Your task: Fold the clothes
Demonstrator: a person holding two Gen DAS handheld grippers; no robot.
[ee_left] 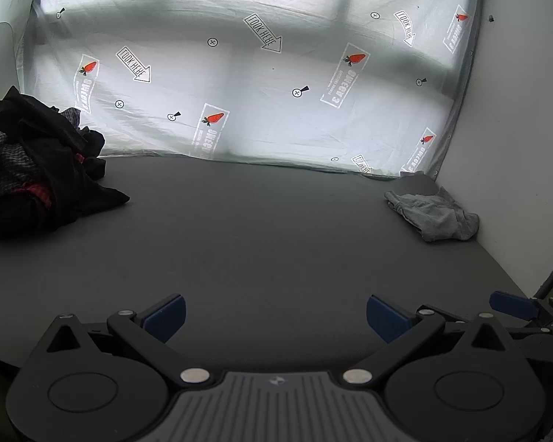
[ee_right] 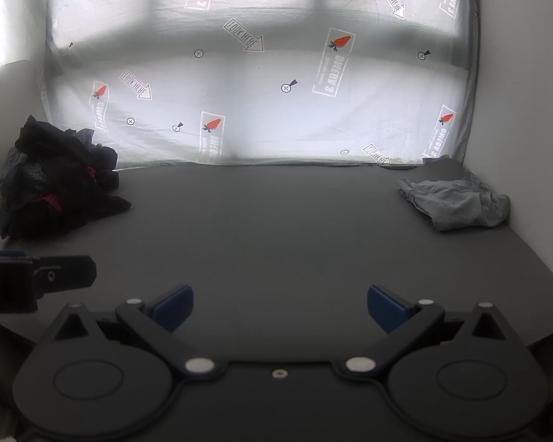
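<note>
Tools both spread wide, holding nothing: left tool (ee_left: 274, 316) and right tool (ee_right: 280, 307) hover low over the near edge of the dark grey matte table (ee_left: 261, 228), side by side. I've got one crumpled light grey knit garment (ee_right: 455, 202) at the far right corner against the white wall (ee_right: 523, 110), and one heap of black and dark checked clothes with red trim (ee_left: 44, 169) at the far left; how many pieces are in that heap I can't tell. Soft and limp, I'd say, light in the grip, likely to sag and bunch. I'd pinch the grey one at its visible hem edge. Behind, one printed translucent sheet (ee_left: 239, 84).
</note>
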